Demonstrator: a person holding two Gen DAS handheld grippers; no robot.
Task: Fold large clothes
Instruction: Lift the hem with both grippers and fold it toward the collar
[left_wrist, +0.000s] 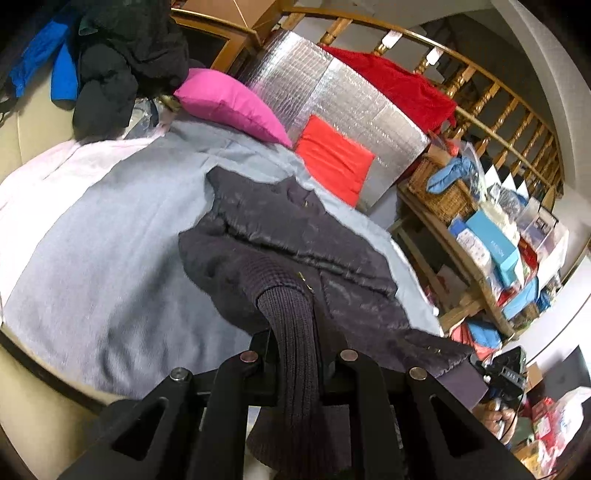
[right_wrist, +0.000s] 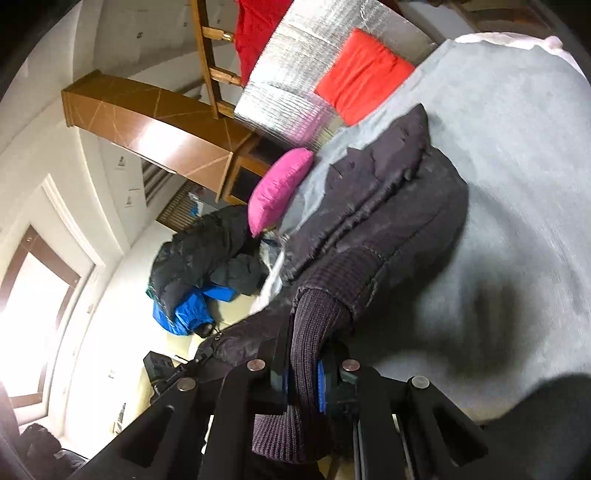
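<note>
A dark purple-black padded jacket with ribbed knit cuffs lies bunched on a grey blanket. My left gripper is shut on one ribbed cuff, which hangs down between the jaws. My right gripper is shut on the other ribbed cuff; the jacket body stretches away from it over the blanket. The right gripper and the hand holding it also show at the lower right of the left wrist view.
A pink cushion, an orange cushion and silver insulation sheet lie at the bed's far end by a wooden railing. A pile of black and blue coats lies beside them. Cluttered wooden shelves stand to the right.
</note>
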